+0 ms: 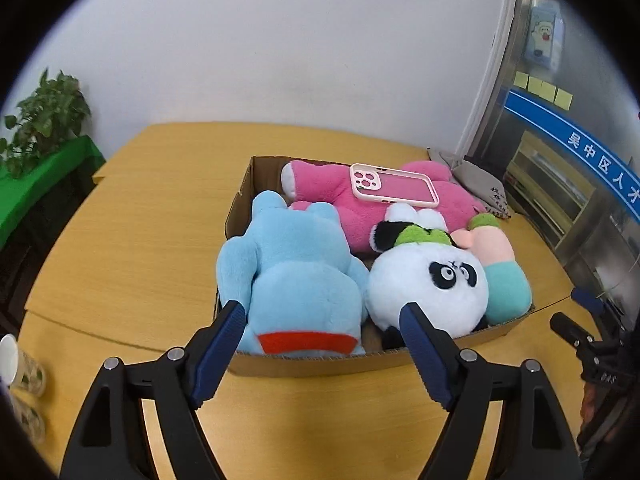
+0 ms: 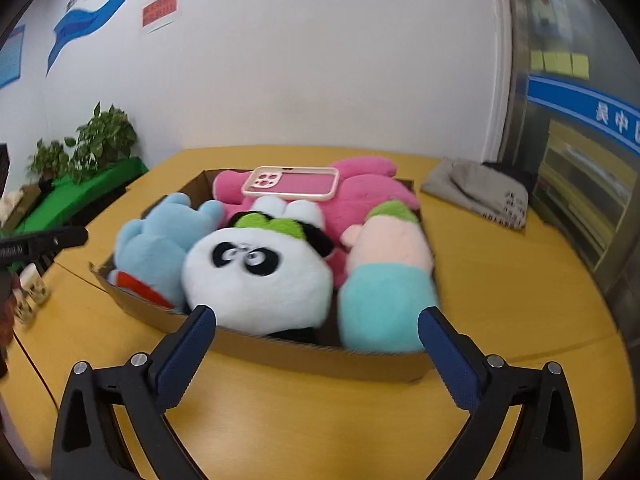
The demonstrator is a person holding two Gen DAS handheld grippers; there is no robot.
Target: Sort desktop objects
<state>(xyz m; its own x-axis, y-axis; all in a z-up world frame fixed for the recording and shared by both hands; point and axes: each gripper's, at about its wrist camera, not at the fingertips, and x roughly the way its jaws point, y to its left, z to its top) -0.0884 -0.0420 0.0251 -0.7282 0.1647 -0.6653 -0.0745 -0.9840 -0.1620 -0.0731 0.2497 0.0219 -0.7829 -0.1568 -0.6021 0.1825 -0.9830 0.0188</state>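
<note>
A: Scanning from the left, what sits at the table's edge?

B: Potted plants (image 1: 44, 116) on a green cloth (image 1: 44, 184), off the yellow table (image 1: 132, 224). Next comes the cardboard box (image 1: 240, 196) in the middle of the table, packed with soft toys.

A: In what order?

B: The blue plush (image 1: 292, 276) fills the near-left part, its red patch against the front wall. Beside it on the right is the panda plush (image 1: 428, 284) with a green tuft on top, and touching that, in the near-right corner, a peach and teal plush (image 1: 504, 276). Behind all three lies the pink plush (image 1: 360, 204), and a pink phone case (image 1: 394, 189) rests flat on top of it.

A: And beyond the box?

B: A grey folded cloth (image 1: 476, 184) at the far right of the table, apart from the box.

A: The tongs?

B: The left tongs (image 1: 324, 316) are spread wide and hold nothing, tips hanging over the box's near wall in front of the blue plush and panda. The right tongs (image 2: 316, 320) are likewise wide apart and hold nothing, framing the panda and the peach and teal plush; that view is a little blurred.
</note>
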